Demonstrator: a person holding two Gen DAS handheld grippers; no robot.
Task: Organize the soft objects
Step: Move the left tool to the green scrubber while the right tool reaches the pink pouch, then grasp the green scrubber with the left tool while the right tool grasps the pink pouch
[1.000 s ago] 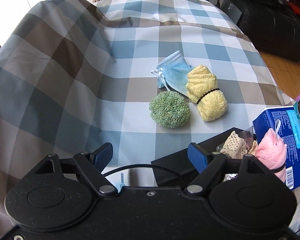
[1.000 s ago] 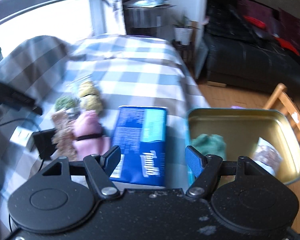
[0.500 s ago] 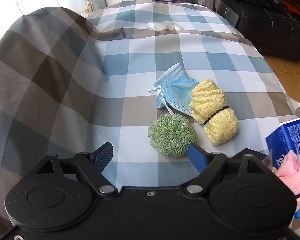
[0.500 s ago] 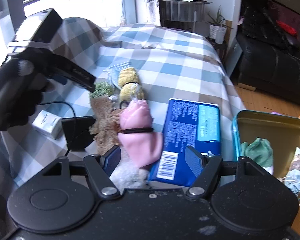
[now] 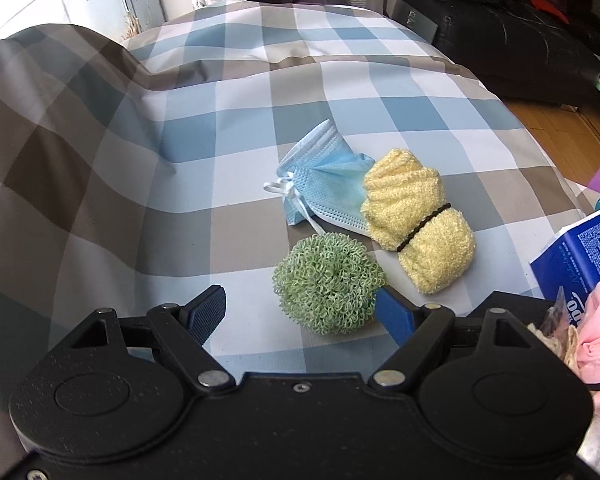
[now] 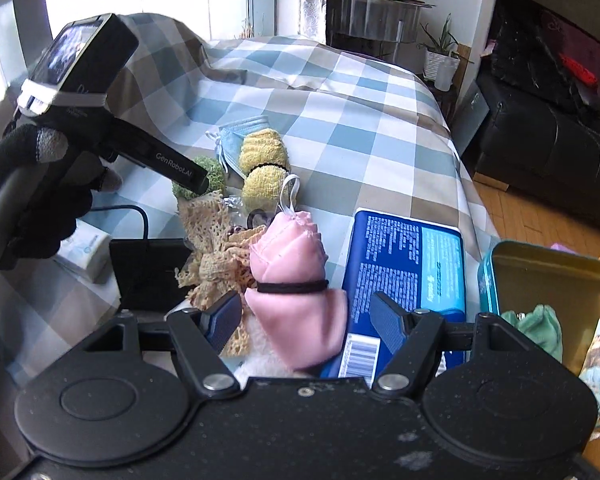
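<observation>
A green curly scrubber ball [image 5: 327, 283] lies on the checked cloth, its near edge between the open jaws of my left gripper [image 5: 300, 312], touching the right finger. Behind it lie a folded blue face mask [image 5: 324, 188] and a yellow towel roll [image 5: 416, 228] tied with a black band. In the right wrist view my right gripper [image 6: 300, 320] is open around the lower end of a pink cloth bundle [image 6: 292, 272] with a black band. The left gripper's body [image 6: 156, 156] covers part of the green ball [image 6: 212, 168].
A blue tissue pack [image 6: 404, 268] lies right of the pink bundle. A gold tin [image 6: 560, 264] at the right holds a green cloth [image 6: 536, 324] and other small items. Beige lace [image 6: 216, 240], a black box [image 6: 148, 272] and a white charger [image 6: 84, 248] sit at the left.
My left gripper has moved forward, so the green ball now sits between its fingers. My right gripper has swung left from the tin and closed in on the pink bundle.
</observation>
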